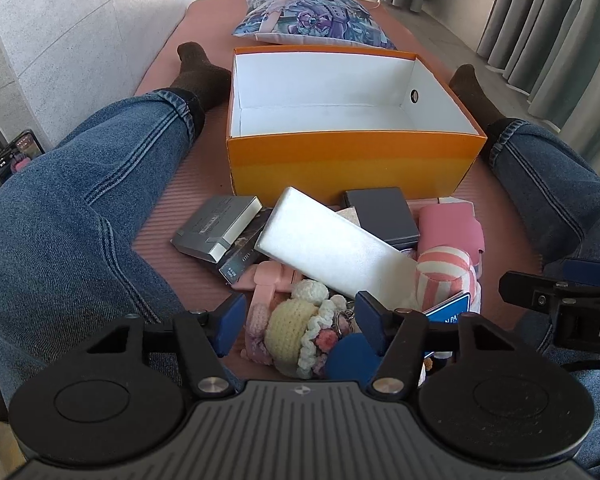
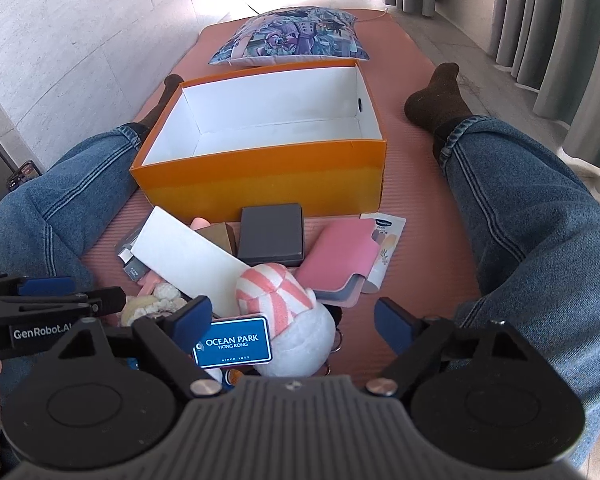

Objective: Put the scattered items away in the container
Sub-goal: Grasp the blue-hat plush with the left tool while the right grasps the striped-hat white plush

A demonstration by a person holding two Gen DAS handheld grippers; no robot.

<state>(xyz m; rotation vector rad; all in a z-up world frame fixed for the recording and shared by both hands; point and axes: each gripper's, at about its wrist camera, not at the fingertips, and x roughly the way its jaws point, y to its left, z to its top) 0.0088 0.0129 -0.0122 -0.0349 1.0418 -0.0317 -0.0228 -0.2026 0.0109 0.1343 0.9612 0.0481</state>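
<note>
An empty orange box (image 1: pixel 348 160) with a white inside stands on the pink mat, also in the right wrist view (image 2: pixel 260 176). In front of it lies a heap: a long white box (image 1: pixel 332 244) (image 2: pixel 188 256), a dark grey box (image 1: pixel 380 216) (image 2: pixel 270 240), a silver box (image 1: pixel 216 228), a pink wallet (image 2: pixel 340 264), a pink-striped plush (image 1: pixel 444 276) (image 2: pixel 284 308) with a blue Ocean Park tag (image 2: pixel 232 346), and a crocheted yellow toy (image 1: pixel 296 328). My left gripper (image 1: pixel 300 324) is open above the crocheted toy. My right gripper (image 2: pixel 296 320) is open above the plush.
The person's legs in jeans lie on both sides of the heap (image 1: pixel 80 220) (image 2: pixel 540 220). A patterned cushion (image 1: pixel 312 20) lies beyond the box. A phone (image 1: pixel 18 156) lies on the floor at left. A lip-balm card (image 2: pixel 384 240) lies right of the wallet.
</note>
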